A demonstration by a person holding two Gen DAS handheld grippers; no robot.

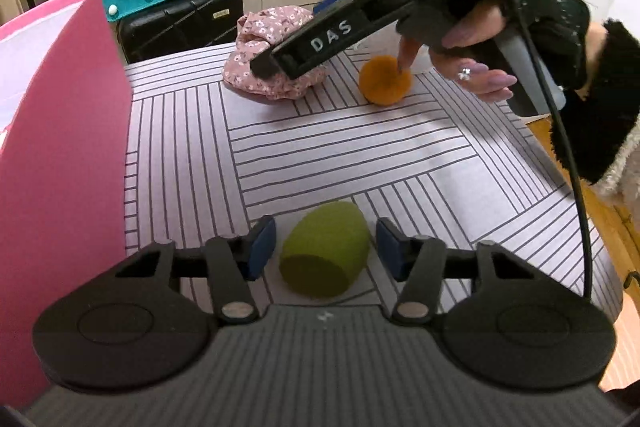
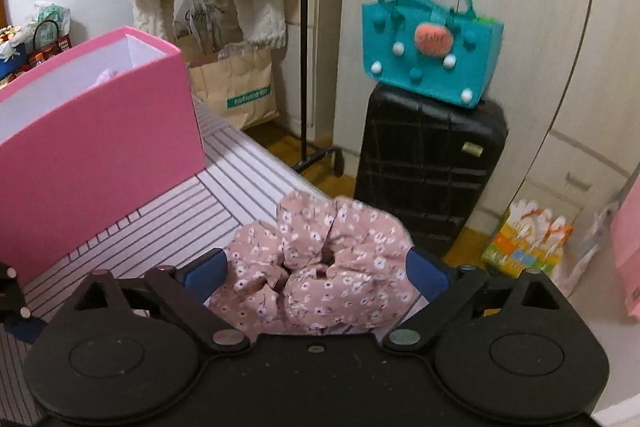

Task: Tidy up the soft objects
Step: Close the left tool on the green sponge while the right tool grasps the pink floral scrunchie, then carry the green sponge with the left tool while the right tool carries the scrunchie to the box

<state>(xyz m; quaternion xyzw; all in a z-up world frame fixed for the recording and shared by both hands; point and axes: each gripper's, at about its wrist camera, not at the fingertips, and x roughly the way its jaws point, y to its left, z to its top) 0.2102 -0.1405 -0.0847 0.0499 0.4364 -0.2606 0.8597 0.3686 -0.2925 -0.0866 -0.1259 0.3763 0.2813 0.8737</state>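
A green soft cylinder [image 1: 326,251] lies on the striped table cover [image 1: 360,155], between the blue pads of my left gripper [image 1: 326,247]. A thin gap shows on each side, so the gripper is open around it. My right gripper [image 2: 318,263] stands wide open astride a pink floral scrunchie [image 2: 320,267], which fills the space between its pads. In the left wrist view, one of its fingers [image 1: 266,65] rests over the scrunchie [image 1: 276,79] at the table's far side. An orange pompom [image 1: 385,80] sits just right of it.
A tall pink box [image 1: 60,147] stands open-topped along the table's left side [image 2: 100,131]. Beyond the far edge, a teal felt bag [image 2: 432,51] sits on a black suitcase [image 2: 428,167]. The person's hand [image 1: 476,55] holds the right gripper's handle.
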